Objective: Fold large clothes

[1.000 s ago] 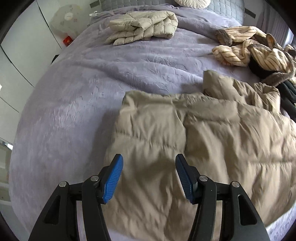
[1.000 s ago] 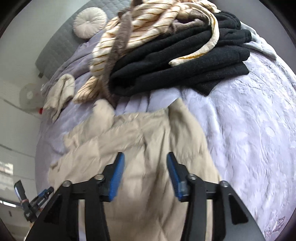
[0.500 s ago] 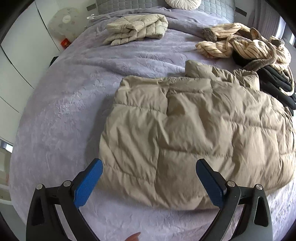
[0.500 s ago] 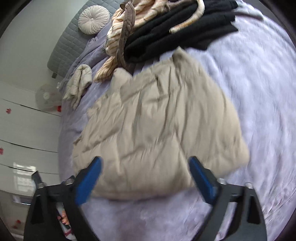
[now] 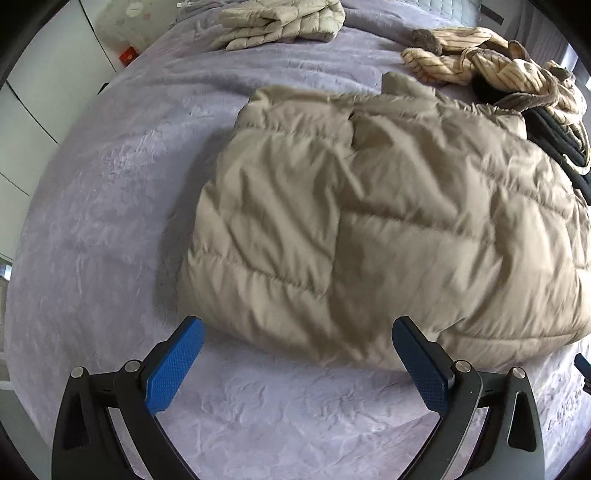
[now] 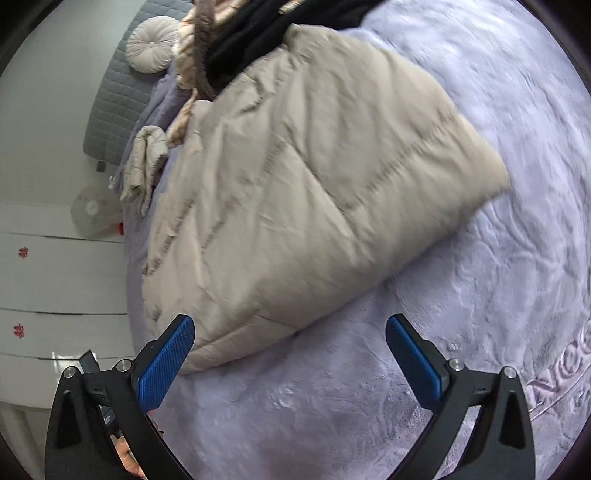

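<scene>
Left wrist view: beige jacket (image 5: 369,221) flat on the bed (image 5: 110,184), directly ahead of the left claw (image 5: 297,362). Near hem just beyond the fingertips, not touching. Long axis runs left to right; collar at the far edge. Left claw: wide apart, empty, low over the bedspread, pointing at the hem's left half.

Right wrist view: jacket (image 6: 303,177) ahead and left of the right claw (image 6: 290,358); its left pad (image 6: 166,362) overlaps the near corner, contact uncertain. Right claw: wide apart, empty, angled across the hem.

Judgement: both claws sit equally near the hem; the next fold likely lifts it toward the collar.

Also on the bed: folded jacket (image 5: 280,18), striped garment (image 5: 480,55), black clothes (image 6: 258,33).
</scene>
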{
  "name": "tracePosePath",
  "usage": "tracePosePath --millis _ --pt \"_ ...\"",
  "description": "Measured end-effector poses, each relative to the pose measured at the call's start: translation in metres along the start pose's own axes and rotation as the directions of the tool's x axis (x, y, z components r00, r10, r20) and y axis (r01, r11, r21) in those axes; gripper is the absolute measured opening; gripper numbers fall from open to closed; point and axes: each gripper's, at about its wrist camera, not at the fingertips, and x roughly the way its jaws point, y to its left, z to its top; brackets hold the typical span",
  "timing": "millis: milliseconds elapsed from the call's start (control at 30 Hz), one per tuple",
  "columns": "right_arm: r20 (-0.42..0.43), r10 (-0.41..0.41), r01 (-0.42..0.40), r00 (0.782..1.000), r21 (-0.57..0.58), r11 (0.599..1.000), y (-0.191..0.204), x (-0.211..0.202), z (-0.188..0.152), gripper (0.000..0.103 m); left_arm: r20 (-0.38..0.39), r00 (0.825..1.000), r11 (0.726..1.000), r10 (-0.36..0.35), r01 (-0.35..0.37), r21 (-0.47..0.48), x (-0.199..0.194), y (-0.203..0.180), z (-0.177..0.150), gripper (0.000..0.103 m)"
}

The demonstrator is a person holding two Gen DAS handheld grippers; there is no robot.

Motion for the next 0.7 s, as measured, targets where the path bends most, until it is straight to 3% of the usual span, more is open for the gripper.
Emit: tracePosePath --millis 67,133,233,367,400,500,600,700 --pt "-0.011 0.025 -0.025 1.0 0.032 0.999 -0.007 0.004 -0.001 0.103 -0.019 0.998 0.998 -0.064 0.063 -0.016 0.006 0.007 -0.004 0.102" --pt "-0.024 0.059 -0.057 0.998 0.065 0.996 -0.014 0.008 -0.001 0.103 -0.035 0.979 0.976 -0.203 0.199 -0.088 0.013 0.021 -0.01 0.102" --pt "-0.025 0.074 -0.072 0.997 0.07 0.995 -0.017 0.009 -0.001 0.103 -0.01 0.91 0.883 -0.414 0.4 -0.244 0.024 0.049 -0.021 0.102" --pt "-0.021 0.117 -0.115 0.993 0.067 0.991 -0.016 0.009 -0.001 0.103 0.019 0.839 0.78 -0.543 0.513 -0.359 0.043 0.069 -0.03 0.102" --pt "-0.022 0.126 -0.124 0.992 0.068 0.99 -0.017 0.009 -0.002 0.103 0.022 0.83 0.766 -0.557 0.524 -0.372 0.047 0.07 -0.032 0.102" --pt "-0.019 0.157 -0.155 0.987 0.074 0.985 -0.015 0.015 0.002 0.103 0.04 0.812 0.739 -0.583 0.55 -0.389 0.058 0.07 -0.028 0.102" --pt "-0.004 0.19 -0.188 0.982 0.11 0.976 -0.017 0.022 0.008 0.103 0.048 0.823 0.752 -0.566 0.539 -0.379 0.065 0.062 -0.022 0.102" --pt "0.014 0.248 -0.247 0.969 0.162 0.955 -0.022 0.029 0.013 0.103 0.057 0.822 0.75 -0.566 0.543 -0.377 0.07 0.058 -0.012 0.102"
